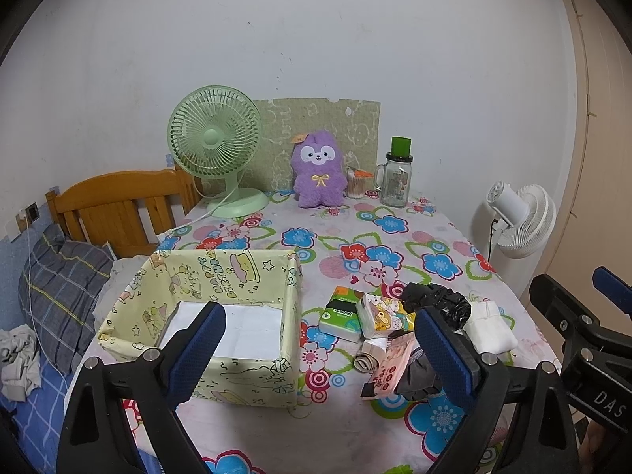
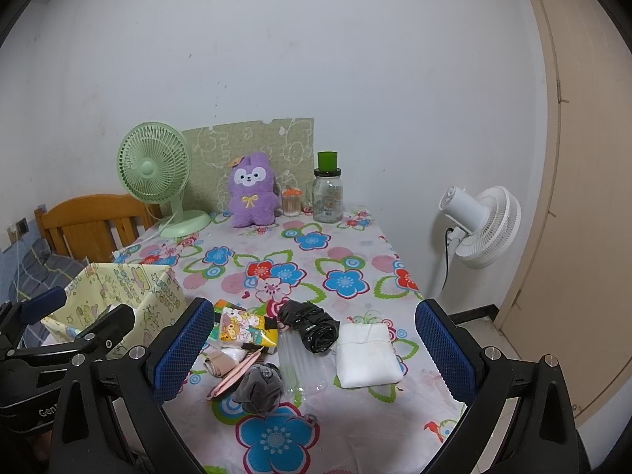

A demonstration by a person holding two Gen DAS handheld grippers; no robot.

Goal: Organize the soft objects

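Both tools hover low over the near edge of the floral tablecloth (image 2: 347,252), the left gripper (image 1: 320,351) and right gripper (image 2: 314,349) each spread wide and grasping nothing. Just beyond the left one stands a yellow fabric box (image 1: 237,379) with white paper on its floor. To its right lies a heap: grey cloth (image 2: 258,389), cartoon tissue pack (image 2: 247,330), green tissue pack (image 1: 339,314), black bag roll (image 2: 310,326), white pouch (image 2: 367,359). Far off sits a purple plush (image 1: 318,170) beside a glass jar (image 1: 395,185).
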